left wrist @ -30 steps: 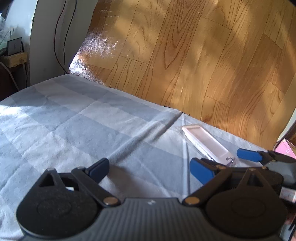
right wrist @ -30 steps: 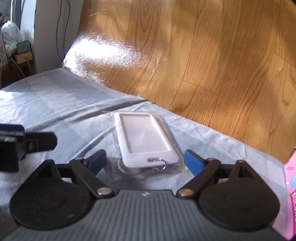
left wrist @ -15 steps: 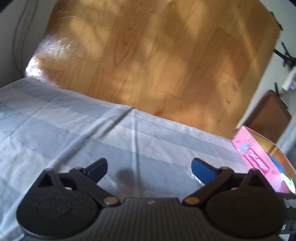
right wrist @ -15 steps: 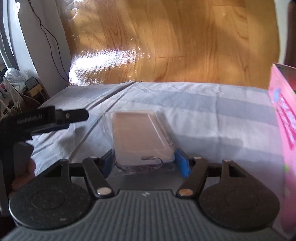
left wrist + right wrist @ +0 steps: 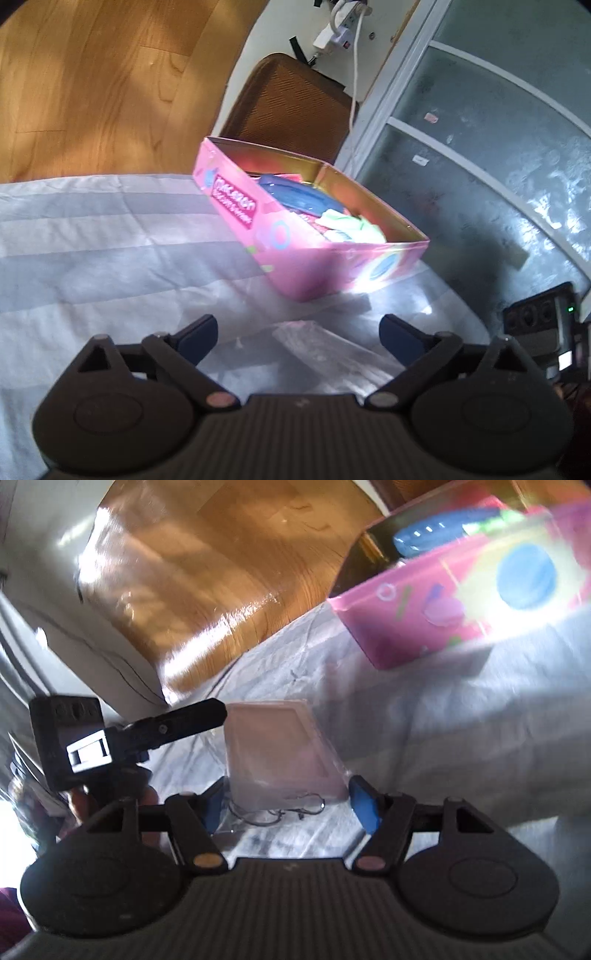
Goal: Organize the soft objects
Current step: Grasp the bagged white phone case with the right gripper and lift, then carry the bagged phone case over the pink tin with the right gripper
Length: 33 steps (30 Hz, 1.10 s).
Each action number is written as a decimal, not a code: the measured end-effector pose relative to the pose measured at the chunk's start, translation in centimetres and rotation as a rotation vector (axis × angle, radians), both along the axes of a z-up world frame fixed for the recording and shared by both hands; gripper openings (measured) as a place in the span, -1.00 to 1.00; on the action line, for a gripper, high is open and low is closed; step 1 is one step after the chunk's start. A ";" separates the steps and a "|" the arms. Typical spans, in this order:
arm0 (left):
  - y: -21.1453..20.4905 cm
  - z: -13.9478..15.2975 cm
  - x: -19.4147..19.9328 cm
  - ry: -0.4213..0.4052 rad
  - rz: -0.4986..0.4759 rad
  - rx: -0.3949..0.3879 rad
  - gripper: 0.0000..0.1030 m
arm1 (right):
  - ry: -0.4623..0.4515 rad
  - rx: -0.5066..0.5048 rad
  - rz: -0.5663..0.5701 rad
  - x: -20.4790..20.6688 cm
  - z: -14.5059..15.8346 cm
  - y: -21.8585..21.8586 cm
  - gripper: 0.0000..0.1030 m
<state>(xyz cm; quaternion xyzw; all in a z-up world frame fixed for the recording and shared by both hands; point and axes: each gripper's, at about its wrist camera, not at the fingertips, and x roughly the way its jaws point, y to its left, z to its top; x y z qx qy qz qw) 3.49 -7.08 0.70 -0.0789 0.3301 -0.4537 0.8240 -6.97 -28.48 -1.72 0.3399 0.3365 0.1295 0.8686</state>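
A pale pink soft holder in a clear plastic bag sits between the blue pads of my right gripper, which is shut on its sides, metal ring nearest the camera. In the left wrist view the same clear bag shows low between the wide-open fingers of my left gripper, untouched by them. From the right wrist view, the left gripper is beside the bag's left edge. The open pink box stands ahead on the sheet, holding a blue item and a green one; it also appears as the pink box.
A grey checked sheet covers the surface. Beyond its edge lies wooden floor. A brown chair stands behind the box, with a frosted glass door and a hanging white cable to the right.
The right gripper has closed on the bagged holder and carried it right, towards the pink box. The left gripper has swung right as well, so the box fills its view.
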 end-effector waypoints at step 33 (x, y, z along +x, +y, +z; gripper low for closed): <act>-7.6 -1.6 0.5 0.109 -0.041 0.188 0.97 | -0.201 -0.554 -0.150 -4.5 2.9 -2.5 0.68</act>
